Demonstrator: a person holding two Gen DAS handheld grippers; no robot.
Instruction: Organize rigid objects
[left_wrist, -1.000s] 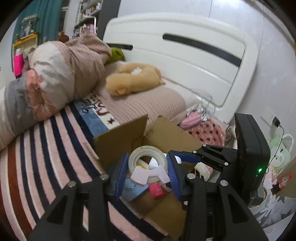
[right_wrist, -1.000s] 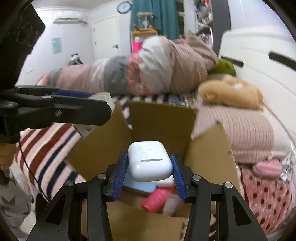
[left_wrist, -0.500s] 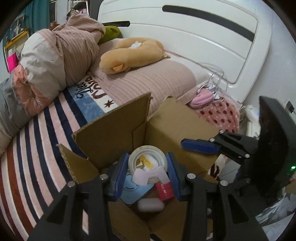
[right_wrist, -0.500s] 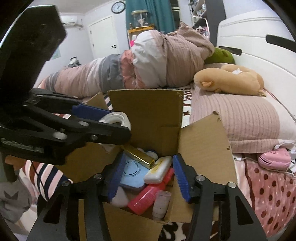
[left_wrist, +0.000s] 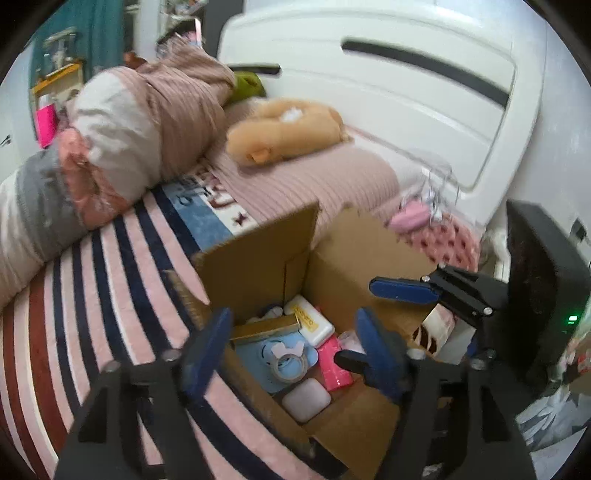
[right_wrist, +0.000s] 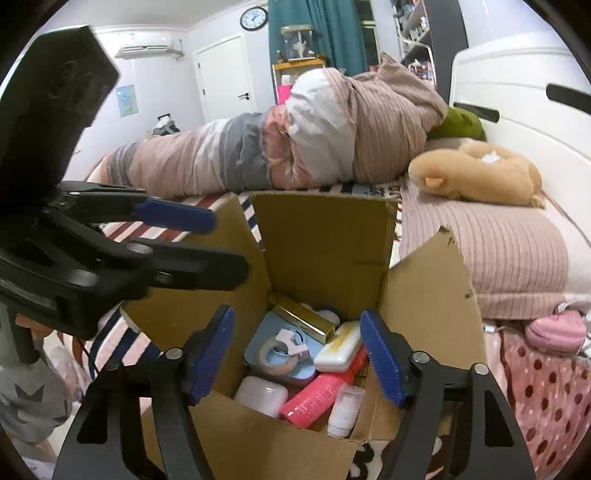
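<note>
An open cardboard box (left_wrist: 258, 258) (right_wrist: 321, 236) stands at the bed's edge. Inside lie a tape roll with a white dispenser (left_wrist: 287, 364) (right_wrist: 279, 350), a white earbud case (left_wrist: 306, 399) (right_wrist: 261, 397), a gold bar (right_wrist: 304, 320), a cream bar (right_wrist: 338, 347), a pink tube (right_wrist: 317, 397), a small white bottle (right_wrist: 343, 410) and a light blue item (left_wrist: 258, 356). My left gripper (left_wrist: 291, 350) is open and empty above the box. My right gripper (right_wrist: 299, 354) is open and empty over the box too. Each gripper shows in the other's view.
The box rests on a striped blanket (left_wrist: 92, 295). A rolled duvet (right_wrist: 295, 136), a tan plush (right_wrist: 476, 173) and a ribbed pink pillow (right_wrist: 498, 258) lie behind it. A white headboard (left_wrist: 388, 92) is at the back. A pink pouch (right_wrist: 557, 328) lies to the right.
My right gripper opened and the white earbud case dropped into the box. Then my left gripper opened and the tape roll dropped in onto the blue item.
</note>
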